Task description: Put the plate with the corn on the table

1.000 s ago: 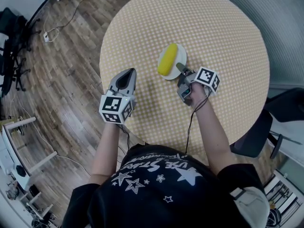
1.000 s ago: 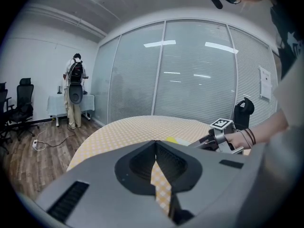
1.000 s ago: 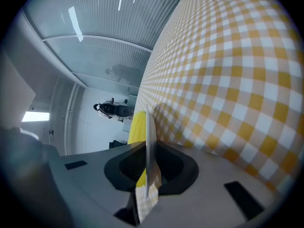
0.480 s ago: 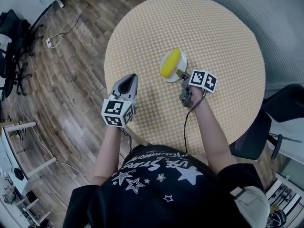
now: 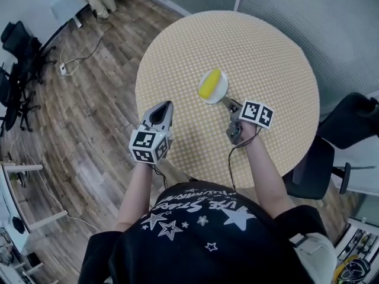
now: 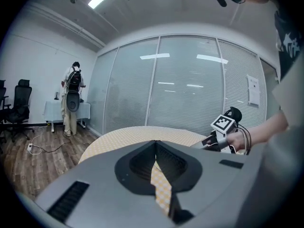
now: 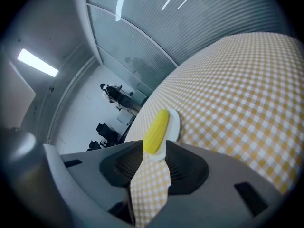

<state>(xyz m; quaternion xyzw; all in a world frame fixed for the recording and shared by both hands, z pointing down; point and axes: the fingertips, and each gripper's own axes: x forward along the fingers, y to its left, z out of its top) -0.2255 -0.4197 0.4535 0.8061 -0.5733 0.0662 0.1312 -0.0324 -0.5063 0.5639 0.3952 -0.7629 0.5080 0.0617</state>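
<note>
A small white plate [image 5: 220,89] with a yellow corn cob [image 5: 209,84] on it lies on the round checked table [image 5: 266,46], near its middle. My right gripper [image 5: 225,100] points at the plate's near right rim. In the right gripper view its jaws stand a little apart, open [image 7: 155,144], with the plate's [image 7: 174,123] near rim just at the tips and the corn [image 7: 156,127] beyond. My left gripper [image 5: 168,105] hovers over the table's left edge, shut and holding nothing [image 6: 155,142]. It is well apart from the plate.
A dark office chair [image 5: 349,129] stands close to the table on the right. Black chairs [image 5: 13,64] and cables lie on the wood floor at the left. A person [image 6: 72,96] stands at a far desk. Glass walls with blinds run behind the table.
The right gripper's tips have drawn back a little from over the plate's rim to its edge. The plate and corn stay in place. The head view has shifted.
</note>
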